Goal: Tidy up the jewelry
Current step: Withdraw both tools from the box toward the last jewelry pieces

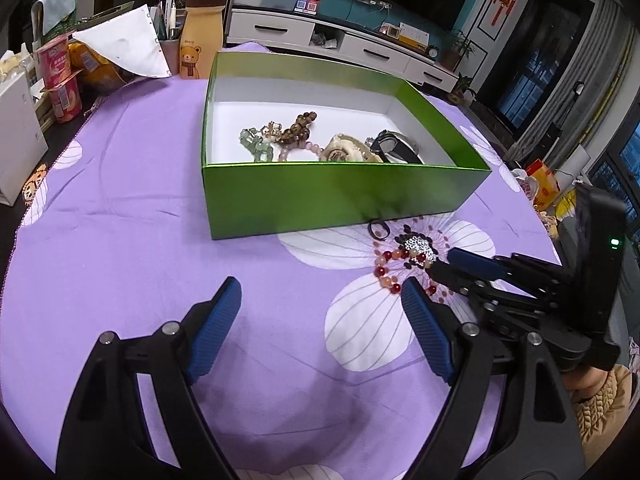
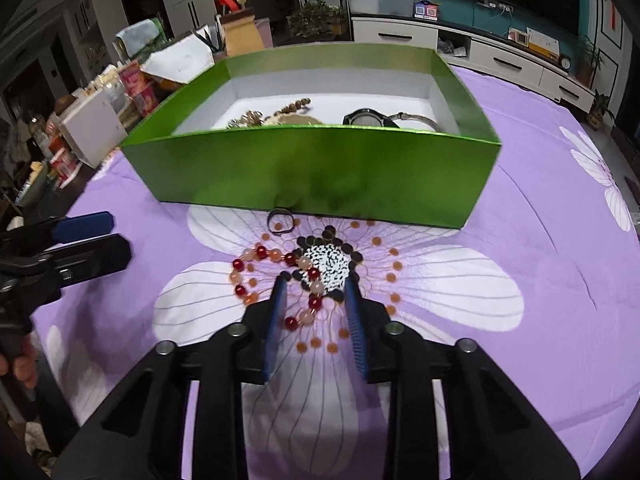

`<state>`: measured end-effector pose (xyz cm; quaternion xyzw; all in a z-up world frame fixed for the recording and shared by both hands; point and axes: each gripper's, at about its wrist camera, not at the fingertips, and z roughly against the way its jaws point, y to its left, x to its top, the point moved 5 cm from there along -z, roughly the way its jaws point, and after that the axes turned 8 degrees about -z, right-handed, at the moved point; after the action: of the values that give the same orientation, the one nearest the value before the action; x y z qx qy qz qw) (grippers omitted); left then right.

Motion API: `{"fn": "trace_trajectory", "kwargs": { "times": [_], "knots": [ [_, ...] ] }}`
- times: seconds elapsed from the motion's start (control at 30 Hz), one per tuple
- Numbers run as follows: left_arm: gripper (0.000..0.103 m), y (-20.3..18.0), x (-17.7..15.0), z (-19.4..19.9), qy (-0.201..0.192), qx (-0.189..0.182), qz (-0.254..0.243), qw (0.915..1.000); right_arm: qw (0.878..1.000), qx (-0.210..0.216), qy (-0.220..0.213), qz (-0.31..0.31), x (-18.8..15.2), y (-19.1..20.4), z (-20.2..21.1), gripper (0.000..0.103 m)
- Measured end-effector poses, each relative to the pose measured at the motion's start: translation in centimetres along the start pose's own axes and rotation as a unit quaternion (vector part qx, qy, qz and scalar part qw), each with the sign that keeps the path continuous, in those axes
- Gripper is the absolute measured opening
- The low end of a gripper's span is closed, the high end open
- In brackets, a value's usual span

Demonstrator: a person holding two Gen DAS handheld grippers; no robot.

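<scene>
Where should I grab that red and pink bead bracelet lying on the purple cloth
Probably the near strand of the bead bracelet, taken from above. It lies flat and looped on the purple cloth, so only a pinch across one strand catches. The right gripper already straddles that strand, jaws not yet pressing.

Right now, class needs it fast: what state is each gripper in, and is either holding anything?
Left gripper: open, holding nothing.
Right gripper: open, straddling the red bead bracelet on the cloth, not yet gripping it.
</scene>
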<state>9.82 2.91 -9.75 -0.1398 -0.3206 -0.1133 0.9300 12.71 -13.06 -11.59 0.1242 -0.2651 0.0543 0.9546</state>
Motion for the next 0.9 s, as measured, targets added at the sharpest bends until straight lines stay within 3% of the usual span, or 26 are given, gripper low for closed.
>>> {"fn": "trace_trajectory", "kwargs": {
  "times": [0.17,0.3,0.4,0.73,0.9],
  "knots": [
    [0.083,0.0,0.0,-0.6,0.006,-0.003,-0.001,1.0000,1.000,-0.014,0.003,0.013,0.1,0.1,-1.2,0.020],
    [0.083,0.0,0.2,-1.4,0.010,-0.006,0.002,0.9999,0.998,-0.036,-0.005,0.046,-0.1,0.8,-1.4,0.007],
    [0.083,-0.4,0.3,-1.8,0.012,-0.008,-0.001,0.9999,0.998,-0.042,-0.011,0.047,-0.3,0.4,-1.1,0.007],
    [0.082,-4.0,1.4,-5.1,0.025,-0.022,-0.024,0.9992,0.995,-0.034,-0.079,-0.044,0.8,-5.7,4.4,0.007],
    [0.070,-5.3,2.3,-7.1,0.028,-0.012,-0.026,0.9992,0.994,-0.021,-0.084,-0.062,0.2,-6.8,4.8,0.007]
  ]
}}
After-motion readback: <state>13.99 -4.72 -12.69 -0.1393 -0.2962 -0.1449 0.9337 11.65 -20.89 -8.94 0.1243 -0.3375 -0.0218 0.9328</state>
